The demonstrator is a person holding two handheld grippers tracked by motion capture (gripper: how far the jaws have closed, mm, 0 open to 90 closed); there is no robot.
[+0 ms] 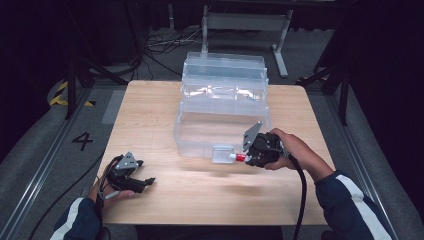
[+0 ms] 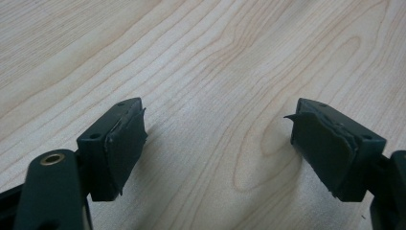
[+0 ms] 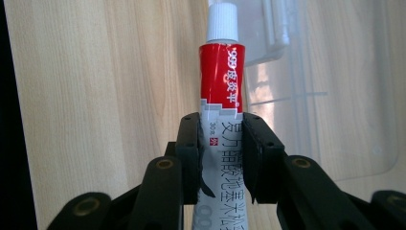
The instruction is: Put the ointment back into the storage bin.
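While right gripper (image 3: 221,158) clamps tube (image 3: 222,96) | cap leads, seemingly toward clear box (image 1: 222,117) | left gripper (image 2: 218,143) wide, empty

Bright tabletop, dark surroundings — soft shadows.
Overhead light glared on the clear plastic tiered storage box (image 1: 223,95); the pale wooden table (image 1: 150,110) looked slightly soft — the near jaws blurred.

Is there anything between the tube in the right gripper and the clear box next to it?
Nothing visible. The right gripper is shut on the tube, whose white cap points at the clear box. The box's near tier looks open on top and empty, though its front wall stands between the cap and the inside.
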